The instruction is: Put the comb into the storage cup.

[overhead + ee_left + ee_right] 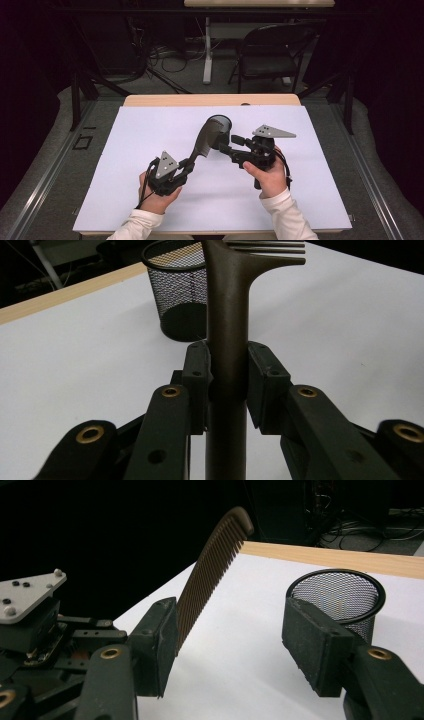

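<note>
- Comb (204, 142): I have its handle clamped between the jaws of my left gripper (186, 167), low and nearest to me, and its long axis rises forward and to my right, toothed end uppermost.
- In the left gripper view the handle (227, 340) runs straight up between my pads (196, 385), held on both flanks, the teeth branching off at the top.
- My right gripper (227, 145) sits just beside the comb's upper half with its jaws wide apart and nothing between them; in its own view the teeth (210, 575) stand just past the pad (162, 640) nearest the comb.
- Farthest off, the mesh cup (219, 125) stands upright on the white sheet (310, 200), mouth open, just behind the comb's top end.
- My judgement: the comb's tip already points at the cup, so the left hand is better placed to deliver it there.
</note>
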A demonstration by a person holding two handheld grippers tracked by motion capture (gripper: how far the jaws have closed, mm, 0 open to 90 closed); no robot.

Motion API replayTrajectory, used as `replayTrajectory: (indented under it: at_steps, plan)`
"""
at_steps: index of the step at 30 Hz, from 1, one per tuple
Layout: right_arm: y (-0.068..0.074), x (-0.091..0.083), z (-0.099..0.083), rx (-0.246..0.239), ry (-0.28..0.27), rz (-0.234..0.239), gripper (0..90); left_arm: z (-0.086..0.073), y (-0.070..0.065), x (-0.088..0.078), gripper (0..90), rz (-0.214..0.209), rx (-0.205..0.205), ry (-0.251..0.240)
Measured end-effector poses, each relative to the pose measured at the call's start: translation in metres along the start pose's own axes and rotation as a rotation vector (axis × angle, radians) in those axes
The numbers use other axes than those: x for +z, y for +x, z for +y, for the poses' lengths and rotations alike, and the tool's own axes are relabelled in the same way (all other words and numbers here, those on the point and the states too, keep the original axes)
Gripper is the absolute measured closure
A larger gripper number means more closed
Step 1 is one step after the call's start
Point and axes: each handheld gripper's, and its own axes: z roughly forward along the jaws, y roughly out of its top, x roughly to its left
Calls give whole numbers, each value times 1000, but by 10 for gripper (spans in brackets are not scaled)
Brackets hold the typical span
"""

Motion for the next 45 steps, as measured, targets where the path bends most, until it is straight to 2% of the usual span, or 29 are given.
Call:
replayTrajectory:
  at_steps: [9, 10, 18, 29, 32, 39, 45]
  plan:
    - [-2, 0, 0, 28, 6, 7, 409, -2, -7, 2, 728, -14, 21, 3]
    - [-3, 0, -1, 48, 9, 17, 418, -3, -8, 3, 728, -15, 26, 5]
    - [-8, 0, -3, 112, 14, 39, 457, -5, -14, 6, 728, -34, 34, 16]
    - [-11, 0, -4, 149, 21, 59, 490, -6, -16, 7, 728, -46, 38, 25]
    - [-14, 0, -5, 185, 22, 81, 519, -6, -17, 7, 728, -48, 39, 26]
    - [-17, -1, -6, 208, 29, 86, 549, -7, -19, 8, 728, -53, 45, 27]
    - [-20, -2, -6, 253, 37, 106, 597, -8, -23, 9, 728, -62, 51, 32]
